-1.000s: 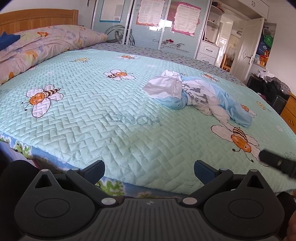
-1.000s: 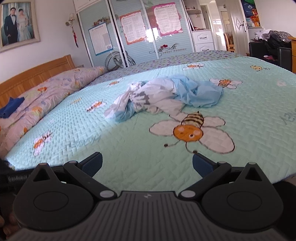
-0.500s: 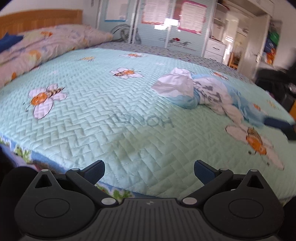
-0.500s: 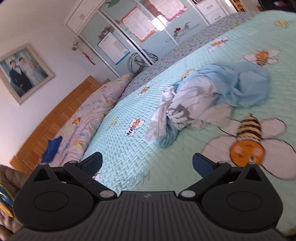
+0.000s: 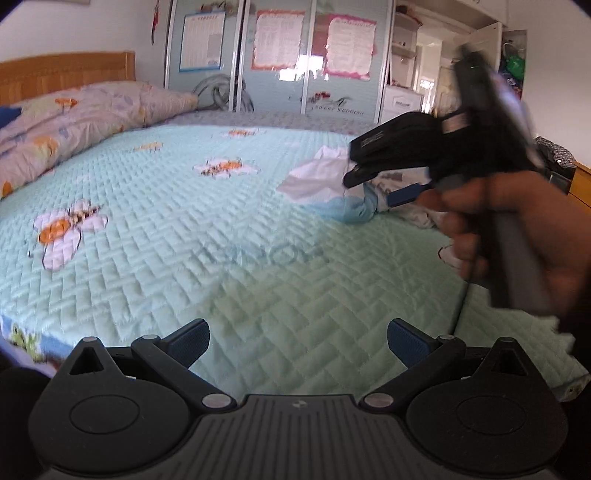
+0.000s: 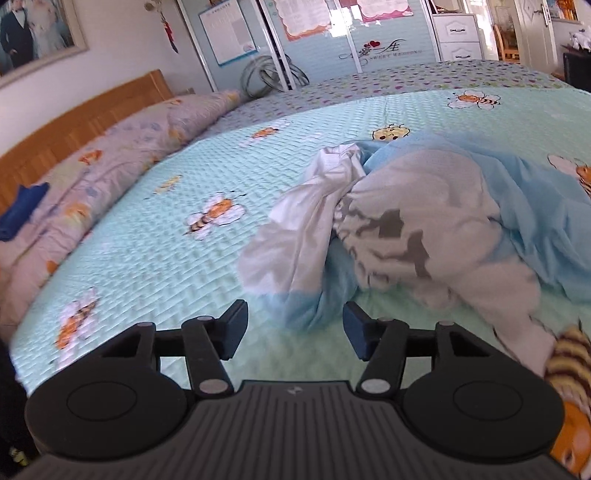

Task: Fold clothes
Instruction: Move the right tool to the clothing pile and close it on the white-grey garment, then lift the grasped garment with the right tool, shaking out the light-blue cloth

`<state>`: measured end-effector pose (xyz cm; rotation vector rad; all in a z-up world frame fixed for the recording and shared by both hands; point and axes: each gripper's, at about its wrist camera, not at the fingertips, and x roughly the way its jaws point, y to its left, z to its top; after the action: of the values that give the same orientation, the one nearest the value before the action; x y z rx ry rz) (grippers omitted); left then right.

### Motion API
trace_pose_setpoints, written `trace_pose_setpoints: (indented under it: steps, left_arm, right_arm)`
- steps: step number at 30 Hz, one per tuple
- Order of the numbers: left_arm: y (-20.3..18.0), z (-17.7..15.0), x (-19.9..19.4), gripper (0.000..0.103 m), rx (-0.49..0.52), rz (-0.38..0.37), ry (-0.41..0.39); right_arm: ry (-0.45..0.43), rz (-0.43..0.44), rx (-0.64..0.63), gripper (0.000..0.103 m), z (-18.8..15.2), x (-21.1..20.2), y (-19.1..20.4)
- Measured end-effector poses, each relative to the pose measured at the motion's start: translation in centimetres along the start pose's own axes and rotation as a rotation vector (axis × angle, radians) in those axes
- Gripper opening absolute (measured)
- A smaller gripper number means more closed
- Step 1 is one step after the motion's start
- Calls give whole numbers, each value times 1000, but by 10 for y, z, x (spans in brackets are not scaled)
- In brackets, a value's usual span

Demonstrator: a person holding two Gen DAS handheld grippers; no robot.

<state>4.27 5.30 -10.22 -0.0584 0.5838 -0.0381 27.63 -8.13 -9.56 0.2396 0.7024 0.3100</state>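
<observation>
bed (image 6: 155, 258) lying under both grippers | crumpled clothes (image 6: 406, 229) sitting just ahead of right gripper (image 6: 293, 334), its fingers closing with nothing between them | left gripper (image 5: 297, 338) hovering with fingers wide apart, clothes well ahead-right

**A bright bedroom with a big bed**

The bed (image 6: 155, 229) with its bee-pattern cover fills the middle. A wooden headboard (image 6: 74, 122) stands at the left, a wardrobe (image 5: 280, 59) with posters at the top, and an open door (image 6: 532, 29) at the upper right.

Quilted matt bedspread (image 6: 155, 236); soft crumpled cloth clothes (image 6: 413, 229)
</observation>
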Motion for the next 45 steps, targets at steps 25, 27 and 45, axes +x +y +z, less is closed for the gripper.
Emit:
trace_pose_setpoints:
  steps: [25,27,45]
  left_arm:
    - [13,3,15,102,-39,-21,42]
    - [12,2,15,102,-35,-20,48]
    - [6,-8,4,102,35,28,47]
  right_arm:
    - [-64,4,-159,8,-1,27,28]
    - [-87,59,-204,8,0,10,41]
    - [-90,349,-42,59,-4,-91,13]
